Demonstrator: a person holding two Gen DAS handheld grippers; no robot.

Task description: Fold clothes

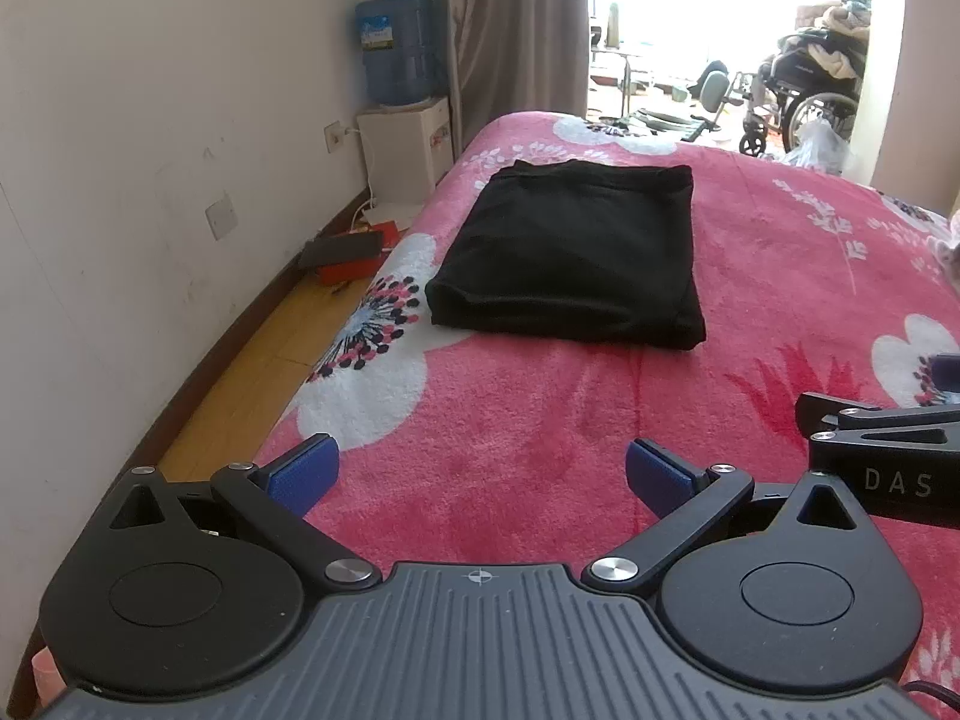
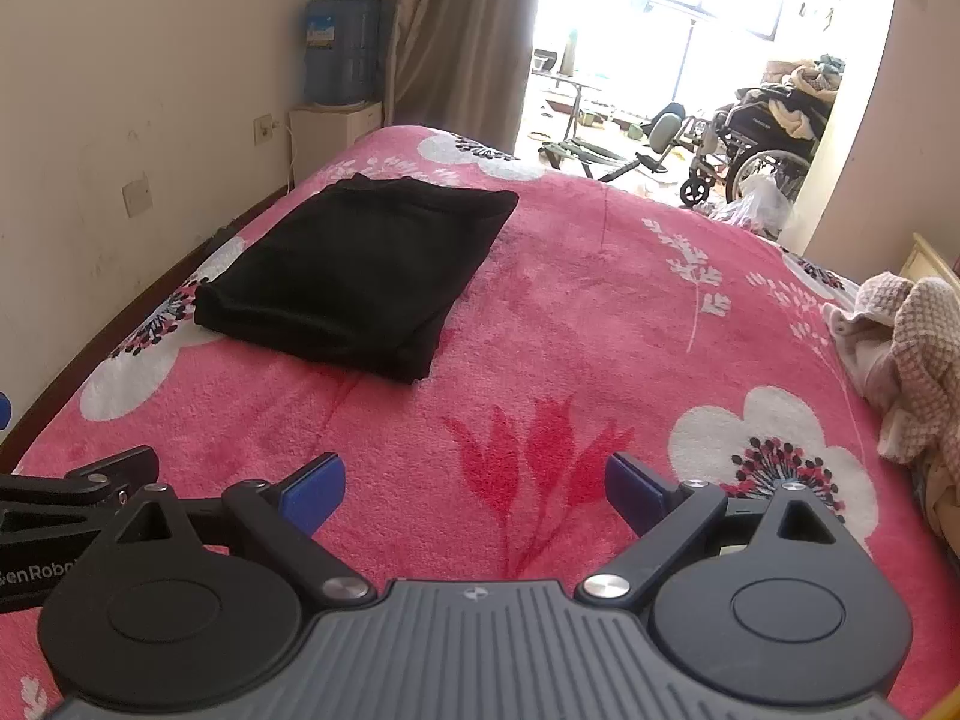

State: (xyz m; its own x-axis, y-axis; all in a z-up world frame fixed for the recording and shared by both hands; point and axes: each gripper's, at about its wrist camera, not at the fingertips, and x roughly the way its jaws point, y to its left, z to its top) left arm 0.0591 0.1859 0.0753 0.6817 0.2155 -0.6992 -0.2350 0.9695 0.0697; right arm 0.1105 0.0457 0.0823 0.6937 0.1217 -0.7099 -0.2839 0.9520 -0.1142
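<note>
My grippers' pads [image 1: 303, 474] are blue on black arms; the folded garment [image 1: 570, 258] is plain black — the blanket [image 2: 600, 312] pink, with white flowers and red leaves.

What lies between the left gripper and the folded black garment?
Only bare pink floral blanket separates the open left gripper from the folded black garment; the left wrist view shows it.

Home bedroom: bed [image 1: 600, 420], curtain [image 1: 516, 30]
</note>
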